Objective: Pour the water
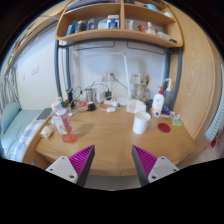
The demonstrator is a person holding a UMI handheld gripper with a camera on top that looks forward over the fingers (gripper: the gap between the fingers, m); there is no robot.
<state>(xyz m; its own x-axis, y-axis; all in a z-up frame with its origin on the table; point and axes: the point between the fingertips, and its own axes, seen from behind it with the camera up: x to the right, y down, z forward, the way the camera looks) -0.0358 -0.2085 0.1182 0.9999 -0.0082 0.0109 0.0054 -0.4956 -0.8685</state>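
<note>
Gripper (112,160) open, empty; white cup (141,122) beyond on desk (105,135).

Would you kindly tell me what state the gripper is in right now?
Gripper: open, holding nothing; bare wooden desk shows between its fingers.

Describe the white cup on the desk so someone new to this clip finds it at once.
Start at the wooden desk under the wall shelf. The white cup stands on it, beyond the open hand-held gripper. It is plain and upright, nearer the gripper than the white bottle with a red cap.
</note>
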